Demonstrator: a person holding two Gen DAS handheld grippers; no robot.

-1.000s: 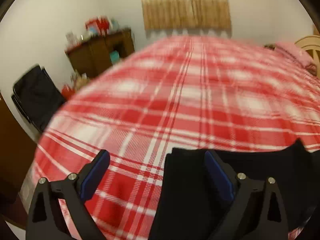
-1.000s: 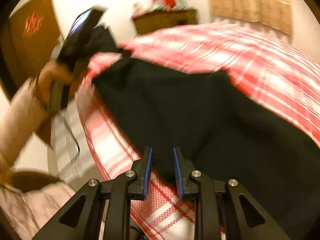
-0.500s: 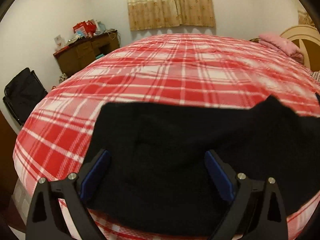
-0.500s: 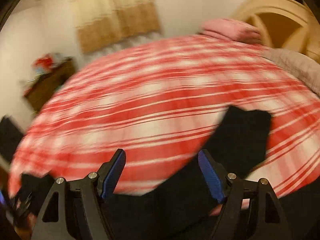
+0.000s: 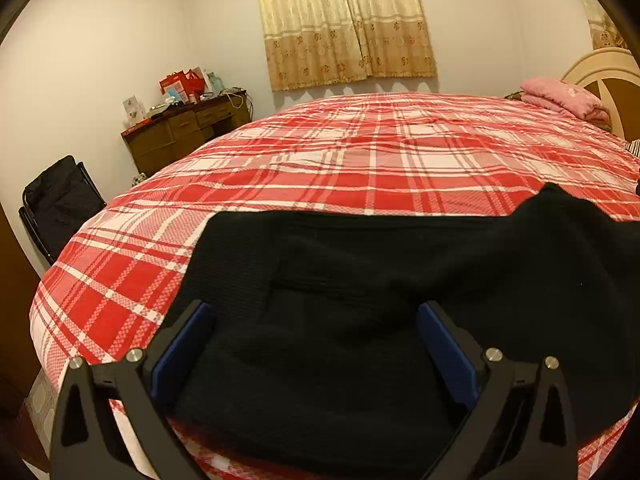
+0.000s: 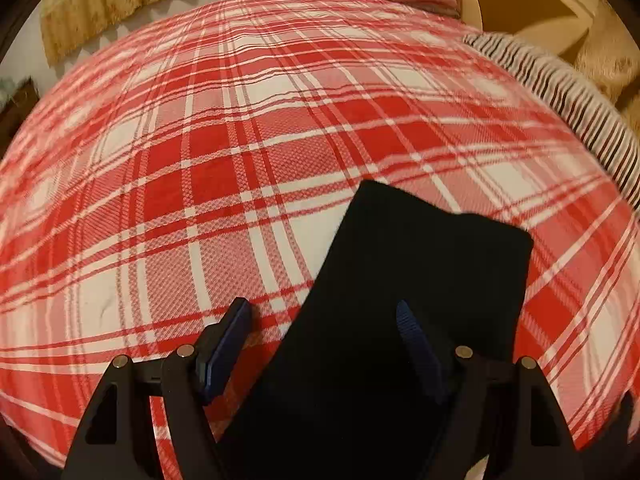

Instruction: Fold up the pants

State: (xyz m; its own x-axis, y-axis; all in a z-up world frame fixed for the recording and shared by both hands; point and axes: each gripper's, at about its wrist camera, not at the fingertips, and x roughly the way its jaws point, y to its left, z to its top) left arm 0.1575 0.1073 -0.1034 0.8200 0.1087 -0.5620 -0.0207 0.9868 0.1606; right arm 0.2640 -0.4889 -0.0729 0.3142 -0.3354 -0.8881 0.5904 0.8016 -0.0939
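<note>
Black pants (image 5: 380,280) spread flat along the near edge of the bed (image 5: 360,152), on the red-and-white plaid cover; far hem line straight across the left wrist view, left corner squared off, a peaked fold rising toward the right. In the right wrist view, leg ends (image 6: 432,248) lying as a narrow dark strip pointing up the bed, two stepped corners at the tip. Left gripper (image 5: 316,344) low over the cloth, jaws released and spread wide, nothing between the blue pads (image 5: 448,356). Right gripper (image 6: 324,332) likewise released, jaws wide, left pad over bare plaid, right pad over the black strip. Beyond the pants, a broad stretch of bare cover up to the pink folded bedding (image 5: 564,96) and cream headboard (image 6: 540,4). Striped blanket (image 6: 568,92) along the right edge. Off the left side, wooden dresser (image 5: 188,128) and a black chair (image 5: 60,204); curtains (image 5: 344,20) on the far wall
</note>
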